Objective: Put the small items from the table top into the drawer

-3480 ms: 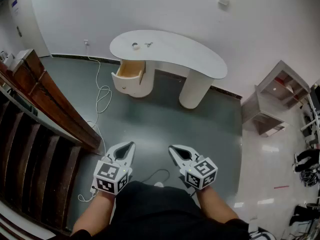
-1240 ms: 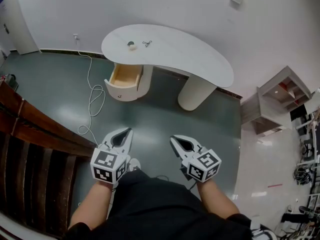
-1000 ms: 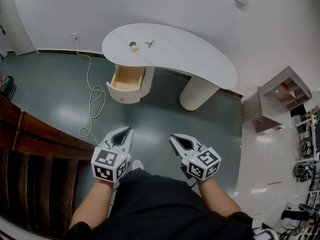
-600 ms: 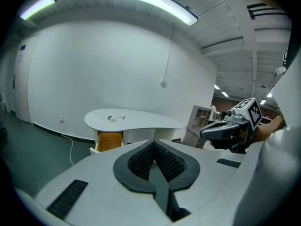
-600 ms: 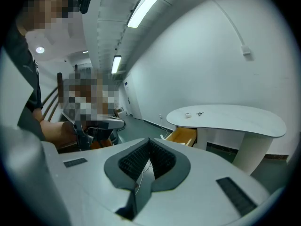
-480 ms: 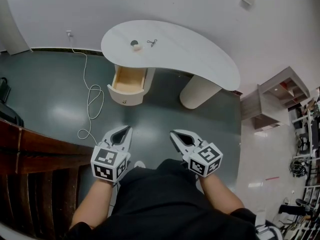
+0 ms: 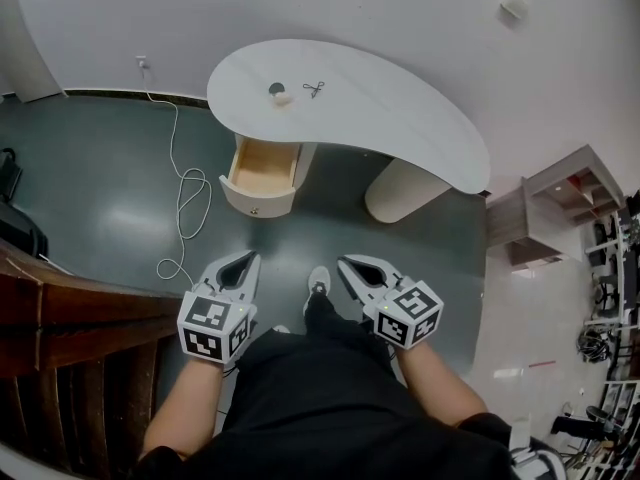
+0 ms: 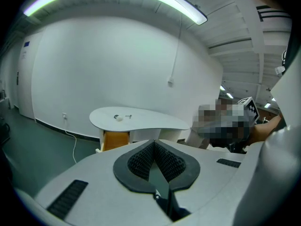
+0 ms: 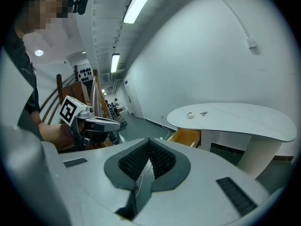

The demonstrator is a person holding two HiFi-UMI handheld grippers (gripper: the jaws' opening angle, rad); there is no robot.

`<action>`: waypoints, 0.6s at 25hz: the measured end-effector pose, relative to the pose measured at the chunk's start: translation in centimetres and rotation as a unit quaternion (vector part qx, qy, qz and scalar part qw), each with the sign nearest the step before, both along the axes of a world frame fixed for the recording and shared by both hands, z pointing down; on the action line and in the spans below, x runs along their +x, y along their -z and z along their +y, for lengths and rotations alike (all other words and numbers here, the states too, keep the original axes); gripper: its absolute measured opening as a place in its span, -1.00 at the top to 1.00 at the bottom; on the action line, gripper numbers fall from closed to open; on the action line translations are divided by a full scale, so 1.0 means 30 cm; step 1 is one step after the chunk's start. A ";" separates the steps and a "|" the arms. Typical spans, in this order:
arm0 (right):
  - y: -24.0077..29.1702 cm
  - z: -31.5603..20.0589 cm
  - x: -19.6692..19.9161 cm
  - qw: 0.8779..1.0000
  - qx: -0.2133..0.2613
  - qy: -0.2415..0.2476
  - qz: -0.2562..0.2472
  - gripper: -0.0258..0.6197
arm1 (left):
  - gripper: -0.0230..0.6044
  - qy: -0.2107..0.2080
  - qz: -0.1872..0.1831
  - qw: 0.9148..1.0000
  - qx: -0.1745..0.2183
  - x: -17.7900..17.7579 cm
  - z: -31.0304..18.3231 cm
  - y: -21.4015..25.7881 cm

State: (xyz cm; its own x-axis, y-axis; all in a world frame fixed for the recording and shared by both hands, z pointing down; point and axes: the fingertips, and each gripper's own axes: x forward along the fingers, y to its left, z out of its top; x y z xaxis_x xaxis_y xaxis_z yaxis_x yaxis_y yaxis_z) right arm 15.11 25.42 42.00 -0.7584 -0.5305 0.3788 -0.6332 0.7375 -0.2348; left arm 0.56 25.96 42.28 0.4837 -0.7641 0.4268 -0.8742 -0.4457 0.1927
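Left tongs (image 7: 245, 259) and right tongs (image 7: 348, 264) — both closed, holding nothing — are well short of the worktop (image 7: 400, 103). The open drawer (image 7: 262, 164) projects beneath its left end; on it lie a round item (image 7: 278, 91) and a small dark item (image 7: 314, 89).

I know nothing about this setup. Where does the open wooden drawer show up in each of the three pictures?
Head view: the drawer is upper left of centre, pulled open.
Left gripper view: the drawer is left of centre, below the middle.
Right gripper view: the drawer is right of centre, below the middle.
Shared landmark: the white curved table top lies directly over the drawer in every view.
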 end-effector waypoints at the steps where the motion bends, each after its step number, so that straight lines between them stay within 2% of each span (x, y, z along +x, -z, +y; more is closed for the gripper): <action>1: -0.002 -0.019 -0.006 1.000 0.001 0.001 -0.002 0.92 | 0.88 0.004 -0.001 1.000 0.000 -0.011 -0.012 -0.005; 5: -0.013 -0.118 -0.021 1.000 0.008 0.003 -0.013 0.92 | 0.88 0.016 -0.009 1.000 -0.005 -0.039 -0.081 -0.033; 10: -0.042 -0.250 -0.020 1.000 0.006 0.008 -0.022 0.92 | 0.88 0.016 -0.014 1.000 -0.007 -0.011 -0.189 -0.052; 15: -0.031 -0.459 -0.017 0.999 0.005 0.016 -0.031 0.92 | 0.88 0.025 -0.018 0.999 -0.011 0.011 -0.370 -0.041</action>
